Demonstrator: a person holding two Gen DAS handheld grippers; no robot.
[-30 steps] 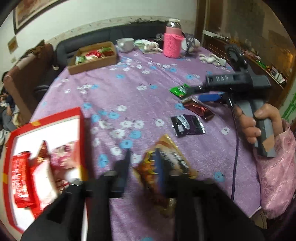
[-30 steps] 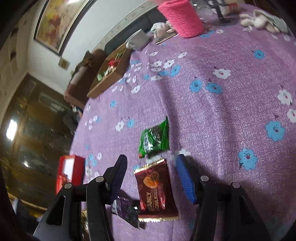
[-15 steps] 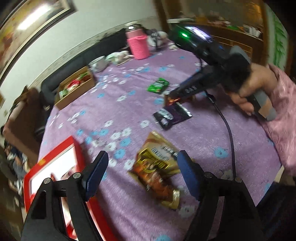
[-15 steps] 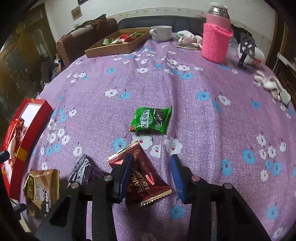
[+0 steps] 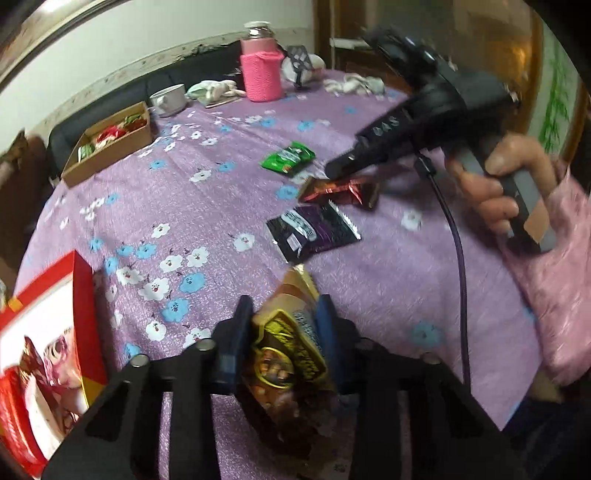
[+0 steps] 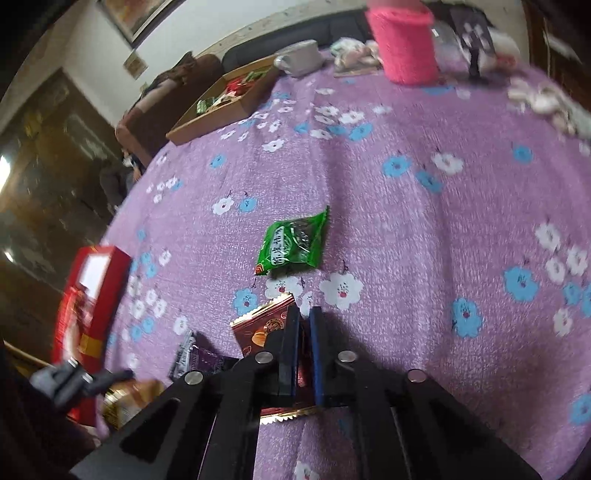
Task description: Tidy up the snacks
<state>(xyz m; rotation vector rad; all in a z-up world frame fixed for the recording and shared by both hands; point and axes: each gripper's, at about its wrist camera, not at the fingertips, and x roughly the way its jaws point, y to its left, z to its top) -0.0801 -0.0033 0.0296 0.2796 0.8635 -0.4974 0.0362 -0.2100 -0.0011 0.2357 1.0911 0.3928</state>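
A purple flowered cloth (image 5: 207,206) covers the tabletop. At its far edge stands a bottle in a pink knitted sleeve (image 5: 261,75), the landmark here. Left of the sleeve lies a bundle of pale cloth (image 5: 214,88), and further left a white cup (image 5: 169,99). Right of the sleeve sits a small black-and-white object (image 5: 301,66), blurred, and beyond that a heap of white cloth (image 5: 354,84). Behind the sleeve runs a dark sofa (image 5: 122,99) under a white wall (image 5: 147,40). A framed picture (image 6: 125,14) hangs on that wall, far left of the sleeve
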